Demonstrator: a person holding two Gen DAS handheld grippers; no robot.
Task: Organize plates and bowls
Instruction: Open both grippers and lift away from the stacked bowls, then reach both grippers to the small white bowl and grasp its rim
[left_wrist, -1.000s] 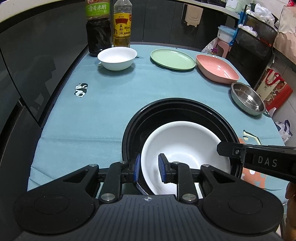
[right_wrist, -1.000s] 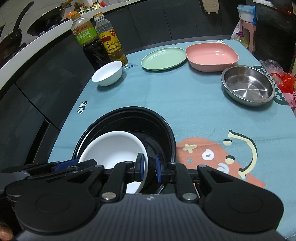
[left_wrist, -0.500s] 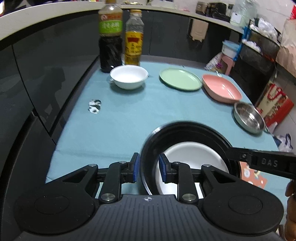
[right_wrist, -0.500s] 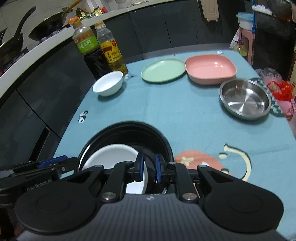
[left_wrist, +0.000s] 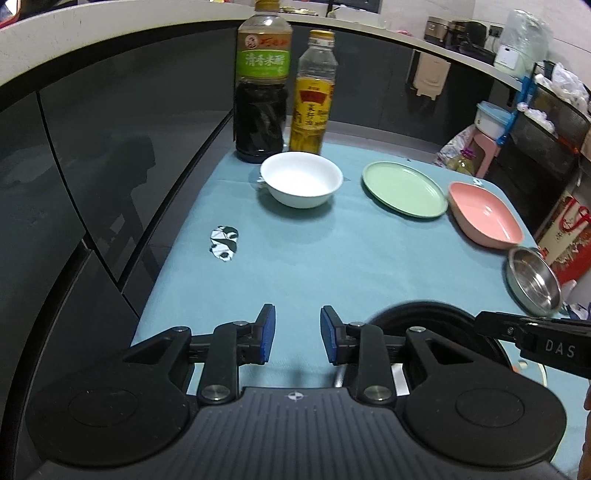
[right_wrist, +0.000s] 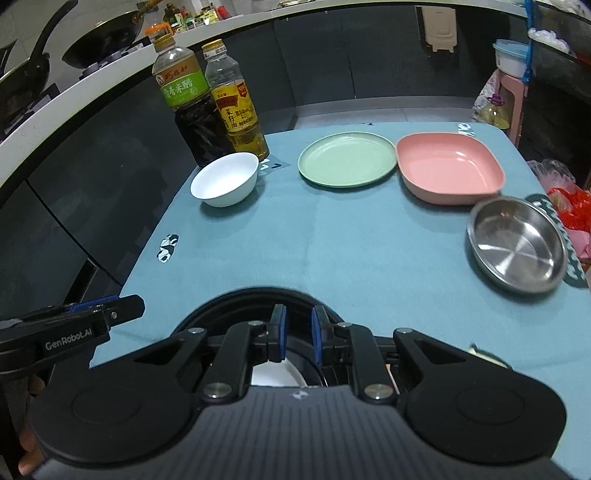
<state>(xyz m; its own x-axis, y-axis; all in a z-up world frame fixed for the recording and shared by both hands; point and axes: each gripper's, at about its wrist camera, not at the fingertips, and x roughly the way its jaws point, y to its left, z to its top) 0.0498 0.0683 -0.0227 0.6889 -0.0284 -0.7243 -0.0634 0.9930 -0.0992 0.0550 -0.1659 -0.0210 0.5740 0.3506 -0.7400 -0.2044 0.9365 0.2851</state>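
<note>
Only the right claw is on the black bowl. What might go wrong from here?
1. The right claw pinches the black bowl at one spot on its rim. The left claw has just been opening and has nothing between its pads. If the bowl is carried this way, it may tilt or slip.
2. The inner white bowl sits loose inside and could slide out if the black bowl tips.

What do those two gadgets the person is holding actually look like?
Both grippers, left and right, are matte black plastic with blue-padded fingers, silver screws, round discs at each side and a ribbed grey top. White lettering reads "GenRobot.AI" and "DAS".
</note>
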